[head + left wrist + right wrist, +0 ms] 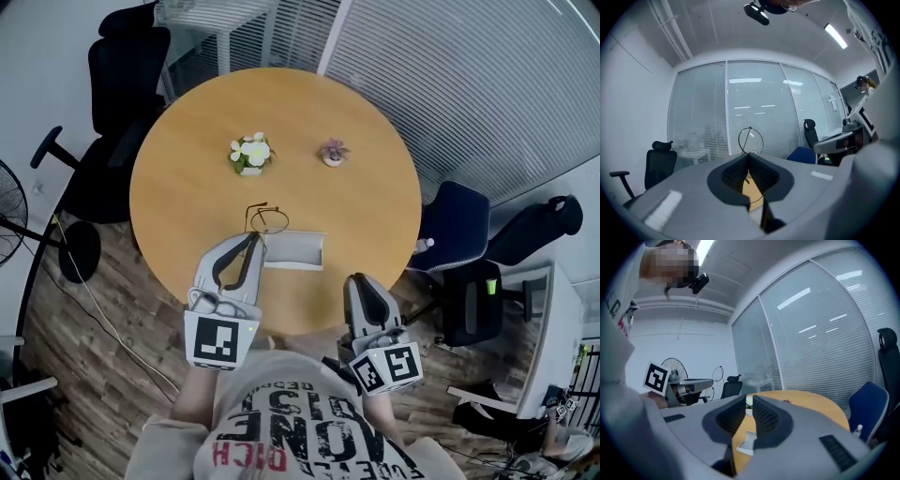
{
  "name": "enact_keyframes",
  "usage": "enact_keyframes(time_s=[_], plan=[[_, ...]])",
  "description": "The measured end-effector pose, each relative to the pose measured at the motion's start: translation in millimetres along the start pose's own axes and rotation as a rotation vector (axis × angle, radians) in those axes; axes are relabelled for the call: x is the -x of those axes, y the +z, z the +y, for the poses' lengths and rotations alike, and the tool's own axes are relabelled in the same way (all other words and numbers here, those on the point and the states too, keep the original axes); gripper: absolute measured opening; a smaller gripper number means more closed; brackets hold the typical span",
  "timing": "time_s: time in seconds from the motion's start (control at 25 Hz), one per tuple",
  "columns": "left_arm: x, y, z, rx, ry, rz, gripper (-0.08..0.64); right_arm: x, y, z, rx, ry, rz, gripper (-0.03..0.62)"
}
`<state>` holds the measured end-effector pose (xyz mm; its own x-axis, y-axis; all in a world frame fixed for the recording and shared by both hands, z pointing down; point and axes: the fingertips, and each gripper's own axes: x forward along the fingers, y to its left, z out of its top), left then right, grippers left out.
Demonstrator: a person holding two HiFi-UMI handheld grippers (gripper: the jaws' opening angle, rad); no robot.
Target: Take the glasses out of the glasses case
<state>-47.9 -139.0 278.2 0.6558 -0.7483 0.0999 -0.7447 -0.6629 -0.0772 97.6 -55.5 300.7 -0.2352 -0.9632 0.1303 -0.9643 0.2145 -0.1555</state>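
The thin dark wire-framed glasses (pixel 268 219) are clenched by their frame in the left hand-held gripper (pixel 255 236), one round rim standing above its closed jaw tips. We see them just past the far left corner of the pale grey rectangular glasses case (pixel 294 251), which lies open on the round wooden counter (pixel 187 169). The right hand-held gripper (pixel 362 279) hangs over the counter's near edge, apart from the case, its jaws parted by a narrow gap with nothing between them. We judge the lifting-out step all but finished, the glasses apparently clear of the case. The next move, as we read it, calls for lowering them gently onto bare counter beside the case, then loosening the grip without bending the slender wire.
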Motion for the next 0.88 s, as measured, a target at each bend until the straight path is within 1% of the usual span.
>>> enact_keyframes(time_s=[0.08,0.32,0.6,0.88], plan=[[10.2,6.0,-8.0,0.035,0.027,-0.02,0.018,12.6,2.1,-0.7,0.002,0.012,-0.004,0.052],[49.4,16.6,-49.9,0.067,0.091,-0.061,0.018,67.8,4.1,-1.9,0.01,0.049,-0.02,0.053],[91.0,28.4,-111.8,0.041,0.135,-0.089,0.018,138.0,2.1,-8.6,0.021,0.095,-0.038,0.053],[133.7,47.0,-150.8,0.036,0.193,-0.13,0.018,183.9,6.7,-6.1,0.032,0.146,-0.067,0.052]])
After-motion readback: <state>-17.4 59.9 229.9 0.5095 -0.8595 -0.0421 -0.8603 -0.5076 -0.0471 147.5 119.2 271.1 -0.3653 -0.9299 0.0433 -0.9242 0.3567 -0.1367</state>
